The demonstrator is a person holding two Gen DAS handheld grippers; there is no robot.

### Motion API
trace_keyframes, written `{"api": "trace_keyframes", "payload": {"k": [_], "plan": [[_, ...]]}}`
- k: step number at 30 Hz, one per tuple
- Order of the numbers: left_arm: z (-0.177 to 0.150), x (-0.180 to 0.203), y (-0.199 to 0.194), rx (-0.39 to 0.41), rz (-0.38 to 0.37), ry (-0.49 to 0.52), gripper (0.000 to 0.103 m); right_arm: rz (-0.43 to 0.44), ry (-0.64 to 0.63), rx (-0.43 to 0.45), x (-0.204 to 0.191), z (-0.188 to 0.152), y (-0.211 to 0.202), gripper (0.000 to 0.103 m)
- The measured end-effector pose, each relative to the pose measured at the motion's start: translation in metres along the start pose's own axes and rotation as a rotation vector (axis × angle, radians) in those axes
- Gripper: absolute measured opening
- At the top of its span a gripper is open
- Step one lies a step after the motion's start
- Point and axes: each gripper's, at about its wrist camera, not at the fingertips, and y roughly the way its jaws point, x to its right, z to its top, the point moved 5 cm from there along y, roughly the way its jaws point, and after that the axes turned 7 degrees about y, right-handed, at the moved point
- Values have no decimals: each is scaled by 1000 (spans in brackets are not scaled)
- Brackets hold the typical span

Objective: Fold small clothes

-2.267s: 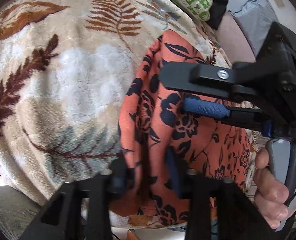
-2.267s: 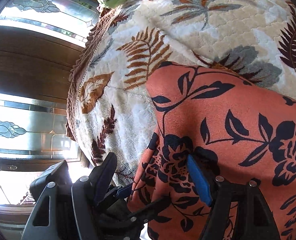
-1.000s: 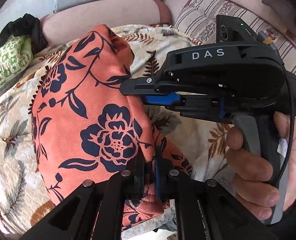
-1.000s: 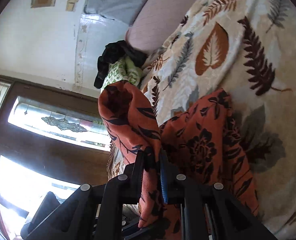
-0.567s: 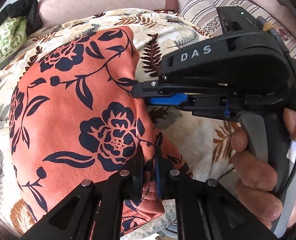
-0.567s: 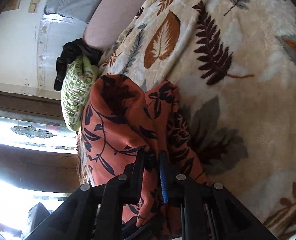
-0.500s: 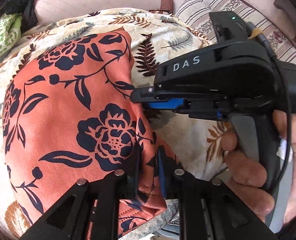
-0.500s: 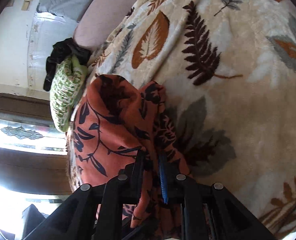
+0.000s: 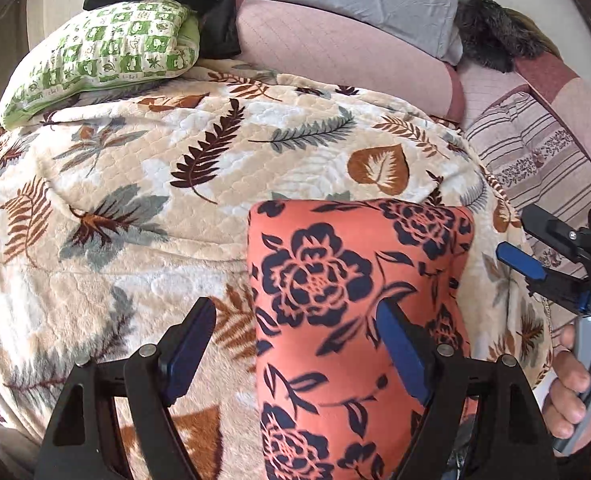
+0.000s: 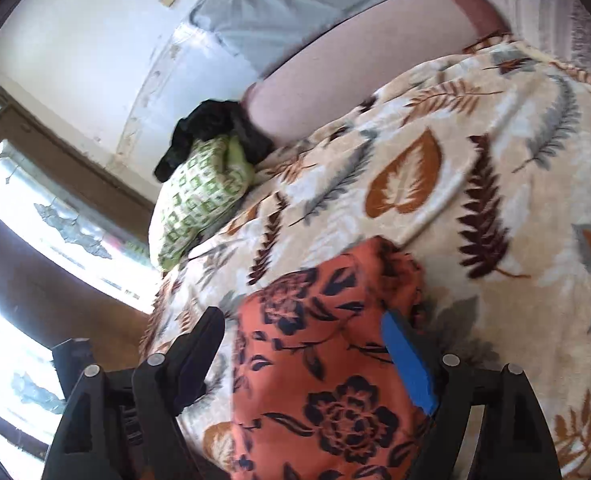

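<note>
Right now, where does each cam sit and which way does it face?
Left wrist: on left gripper, angled down at orange floral garment on leaf blanket; shows its opening jaws, right gripper, a hand.
Right wrist: on right gripper, tilted, same garment; own opening jaws only.
Shared: garment, blanket, green pillow.

Orange garment (image 9: 359,288) with dark navy floral print: folded into a narrow rectangular stack, lying flat on the leaf-patterned blanket (image 9: 135,184).
</note>
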Motion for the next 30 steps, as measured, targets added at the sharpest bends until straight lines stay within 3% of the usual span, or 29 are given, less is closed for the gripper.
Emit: {"api": "trace_keyframes", "payload": {"k": [4,6,7,9,11,14,18,19,21,24,27,30], "plan": [[-1,-18,36,-38,113,13,83,-172,-88,-115,-11,14,51,78],[-3,-12,58,-45,117,34,83,-327,-95,-145,16,15,78,65],[-5,-11,67,-58,116,39,85,-387,-90,-157,32,13,88,64],[-11,-10,80,-72,104,39,87,-425,-63,-222,61,3,102,64],[-14,-13,97,-76,103,22,96,-433,-64,-262,74,5,113,68],[-15,-27,96,-106,0,-75,98,-411,-35,-257,78,9,111,69],[-23,-46,57,-66,-97,-151,98,-297,-23,-124,56,24,64,73],[-28,-49,47,-54,-128,-156,98,-278,-14,-104,53,23,50,78],[-41,-50,34,-63,-182,-168,98,-293,34,-98,54,15,32,81],[-61,-46,33,-108,-254,-191,98,-285,166,-126,73,-11,22,81],[-75,-42,50,-172,-283,-237,98,-234,345,-206,104,-39,31,81],[-82,-41,73,-244,-305,-316,98,-215,433,-289,125,-50,47,81]]}}
